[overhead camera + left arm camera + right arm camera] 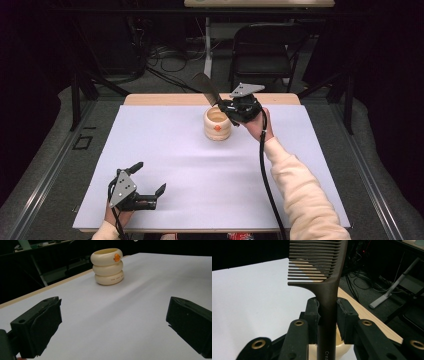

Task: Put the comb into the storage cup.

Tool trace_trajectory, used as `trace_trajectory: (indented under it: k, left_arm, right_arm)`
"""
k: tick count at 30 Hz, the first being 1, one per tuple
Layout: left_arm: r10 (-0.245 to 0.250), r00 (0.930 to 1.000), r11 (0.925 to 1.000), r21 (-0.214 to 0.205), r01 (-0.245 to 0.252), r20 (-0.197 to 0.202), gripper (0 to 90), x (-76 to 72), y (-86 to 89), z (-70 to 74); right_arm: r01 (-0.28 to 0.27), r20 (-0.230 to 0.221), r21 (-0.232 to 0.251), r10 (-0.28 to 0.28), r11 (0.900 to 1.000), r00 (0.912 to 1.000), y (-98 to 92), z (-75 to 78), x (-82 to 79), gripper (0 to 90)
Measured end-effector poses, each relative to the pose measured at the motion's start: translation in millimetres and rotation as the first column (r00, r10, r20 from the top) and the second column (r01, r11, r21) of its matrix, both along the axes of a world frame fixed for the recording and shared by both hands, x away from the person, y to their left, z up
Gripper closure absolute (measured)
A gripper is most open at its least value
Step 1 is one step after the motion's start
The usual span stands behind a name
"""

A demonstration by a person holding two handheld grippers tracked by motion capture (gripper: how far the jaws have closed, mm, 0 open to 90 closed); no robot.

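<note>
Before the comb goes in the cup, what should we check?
1. Right gripper jaws clamped on the dark brown plastic comb: ok.
2. Cream ringed cup with an orange dot standing upright: ok.
3. Cup mouth open, nothing seen inside: ok.
4. Comb handle end lined up over the cup mouth: cannot tell.
5. Left gripper open, apart from the cup: ok.
6. White table cover flat around the cup: ok.
</note>
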State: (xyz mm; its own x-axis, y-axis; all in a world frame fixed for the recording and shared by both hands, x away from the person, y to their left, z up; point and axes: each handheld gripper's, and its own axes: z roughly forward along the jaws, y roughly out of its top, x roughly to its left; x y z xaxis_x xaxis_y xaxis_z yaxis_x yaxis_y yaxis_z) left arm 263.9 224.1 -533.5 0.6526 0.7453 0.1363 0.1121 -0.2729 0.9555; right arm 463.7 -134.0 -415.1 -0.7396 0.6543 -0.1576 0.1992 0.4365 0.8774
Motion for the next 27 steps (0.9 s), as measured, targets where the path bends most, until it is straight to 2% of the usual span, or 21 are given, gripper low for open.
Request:
trace_trajectory:
  k: [19, 27]
  left_arm:
    - [-0.001, 1.0, 1.0, 0.001, 0.001, 0.001, 0.1, 0.0, 0.1, 0.0]
    - [-0.002, 1.0, 1.0, 0.004, 0.002, -0.003, 0.1, 0.1, -0.4, -0.3]
  right_arm:
    - [0.0, 0.003, 0.004, 0.0, 1.0, 1.0, 4.6, -0.3, 5.8, 72.4]
    - [0.004, 0.016, 0.008, -0.005, 1.0, 0.9999, 5.5, 4.7, 7.3, 72.4]
